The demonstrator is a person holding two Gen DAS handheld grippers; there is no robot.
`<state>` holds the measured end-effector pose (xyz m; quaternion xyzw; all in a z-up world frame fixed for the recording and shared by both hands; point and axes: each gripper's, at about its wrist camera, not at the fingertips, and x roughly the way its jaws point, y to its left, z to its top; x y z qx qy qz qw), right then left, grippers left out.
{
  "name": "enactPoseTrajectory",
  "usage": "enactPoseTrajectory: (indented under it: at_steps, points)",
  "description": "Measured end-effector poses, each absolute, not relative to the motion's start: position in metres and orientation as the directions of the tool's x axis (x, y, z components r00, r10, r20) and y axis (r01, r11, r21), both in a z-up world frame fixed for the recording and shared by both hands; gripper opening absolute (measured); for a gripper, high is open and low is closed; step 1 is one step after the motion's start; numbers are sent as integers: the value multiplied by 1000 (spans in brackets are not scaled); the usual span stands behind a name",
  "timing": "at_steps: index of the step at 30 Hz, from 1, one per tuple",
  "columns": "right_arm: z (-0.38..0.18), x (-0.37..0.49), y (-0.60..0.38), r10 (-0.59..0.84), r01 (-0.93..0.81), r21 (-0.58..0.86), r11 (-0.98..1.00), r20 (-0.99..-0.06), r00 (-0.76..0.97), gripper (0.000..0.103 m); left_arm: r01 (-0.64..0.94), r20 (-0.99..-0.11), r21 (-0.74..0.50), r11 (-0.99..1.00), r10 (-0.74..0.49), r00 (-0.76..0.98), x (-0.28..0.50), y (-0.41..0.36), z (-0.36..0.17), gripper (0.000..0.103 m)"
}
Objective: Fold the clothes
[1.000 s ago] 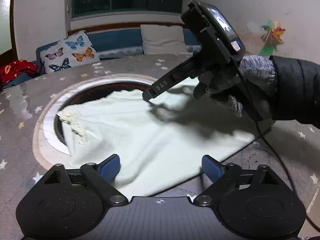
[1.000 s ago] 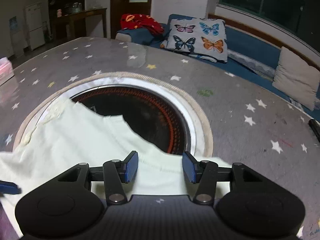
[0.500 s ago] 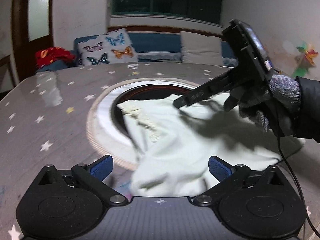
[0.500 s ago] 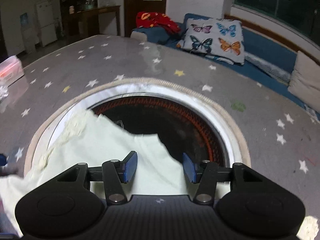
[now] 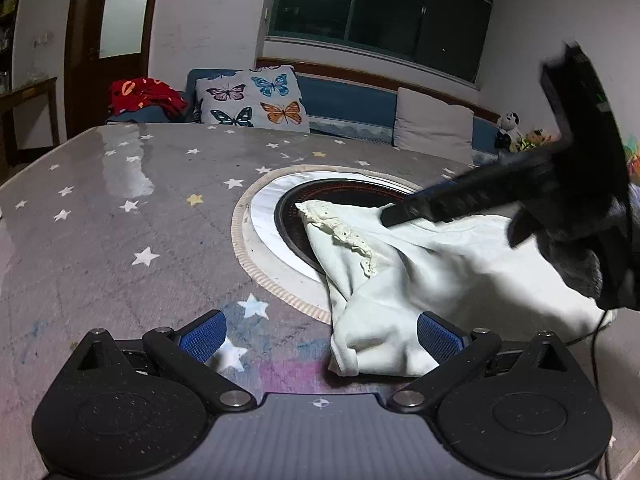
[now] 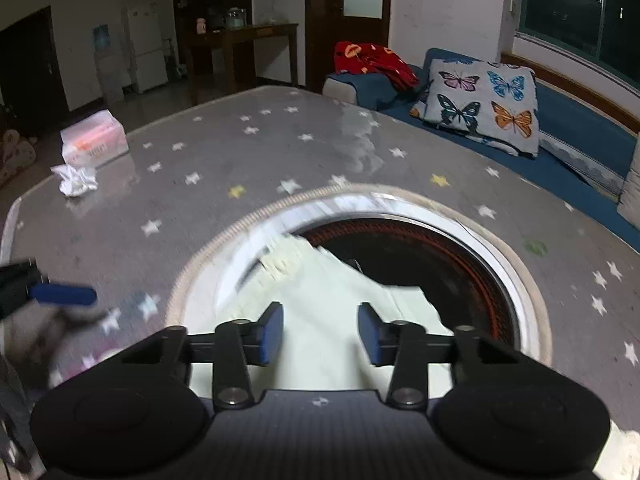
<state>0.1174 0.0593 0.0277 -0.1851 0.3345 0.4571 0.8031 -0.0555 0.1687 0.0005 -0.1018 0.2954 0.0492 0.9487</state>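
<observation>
**A:** so where's the shirt at right now?

**B:** The pale garment (image 5: 420,276) is bunched up on the counter (image 5: 120,240), partly draped over the dark round inset (image 5: 344,196) in the middle. Its lace-trimmed edge (image 5: 344,236) hangs over the black part, and the rest trails toward the near rim.

**A:** and the left gripper?

**B:** The left gripper (image 5: 320,336) has its jaws spread wide and isn't holding anything. A rumpled corner of the cloth sits between them, pushed over to the right pad (image 5: 438,338). Looks like it's touching that pad, but I can't say for sure. The left pad (image 5: 202,336) is over bare star-print cover.

**A:** right one?

**B:** The right gripper (image 6: 320,334) is partly open, with a clear gap between the blue pads and nothing clamped. The cloth lies right under and ahead of that gap. From the left camera it's a blurry dark shape (image 5: 500,196) above the far side of the garment.

**A:** anything else on there?

**B:** A tissue box (image 6: 94,144) and a crumpled tissue (image 6: 76,178) at the far corner, well away from the cloth.
</observation>
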Motion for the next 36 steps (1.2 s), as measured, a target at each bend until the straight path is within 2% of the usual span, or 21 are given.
enactPoseTrajectory:
  at_steps: [3, 6, 9, 11, 12, 13, 14, 15, 16, 17, 19, 24, 27, 28, 29, 31, 36]
  points:
    - [27, 120, 78, 612, -864, 22, 502, -715, 337, 32, -139, -560, -153, 978, 30, 828, -58, 163, 0, 103]
    - [19, 125, 99, 601, -866, 27, 499, -731, 323, 32, -120, -551, -152, 981, 17, 835, -56, 158, -1, 103]
    - [8, 132, 117, 586, -861, 36, 507, -747, 314, 30, -106, -546, -173, 979, -6, 838, -54, 159, -1, 94]
    - [0, 135, 125, 573, -859, 32, 511, -758, 313, 24, -90, -551, -201, 975, -36, 834, -51, 161, -3, 74]
    - [-3, 135, 127, 566, -858, 27, 513, -762, 314, 21, -83, -556, -209, 974, -49, 830, -50, 162, -4, 71]
    - [-4, 135, 127, 565, -856, 23, 516, -760, 320, 16, -75, -560, -217, 973, -61, 826, -50, 162, -6, 60]
    - [-3, 134, 126, 568, -854, 18, 520, -754, 330, 10, -66, -564, -222, 973, -72, 822, -49, 163, -7, 46]
    - [-2, 134, 124, 572, -851, 17, 524, -747, 338, 7, -57, -564, -230, 972, -86, 821, -50, 164, -8, 38]
    - [1, 135, 122, 579, -847, 23, 532, -739, 344, 6, -47, -564, -239, 970, -99, 820, -50, 165, -9, 22]
    - [5, 137, 119, 589, -838, 35, 545, -727, 353, 6, -37, -563, -247, 968, -112, 819, -51, 166, -10, 15]
    - [13, 141, 113, 605, -818, 60, 572, -704, 372, 5, -28, -555, -259, 965, -126, 822, -53, 167, -9, 10]
    - [5, 151, 119, 602, -790, 110, 603, -712, 360, 5, -40, -551, -283, 958, -128, 824, -59, 174, -10, 9]
    - [-6, 155, 123, 613, -790, 152, 594, -722, 322, 10, -74, -569, -291, 954, -110, 815, -61, 178, -12, 15]
    - [-5, 156, 122, 621, -789, 166, 591, -719, 314, 11, -79, -569, -293, 953, -107, 815, -62, 179, -12, 19]
    - [-1, 156, 120, 627, -789, 175, 589, -715, 310, 12, -86, -569, -287, 954, -98, 817, -64, 180, -10, 33]
    - [9, 156, 114, 632, -790, 175, 588, -708, 314, 12, -100, -565, -271, 957, -75, 822, -68, 182, -7, 51]
    - [29, 148, 92, 620, -806, 124, 579, -709, 336, 14, -126, -543, -275, 953, -46, 839, -78, 189, 0, 61]
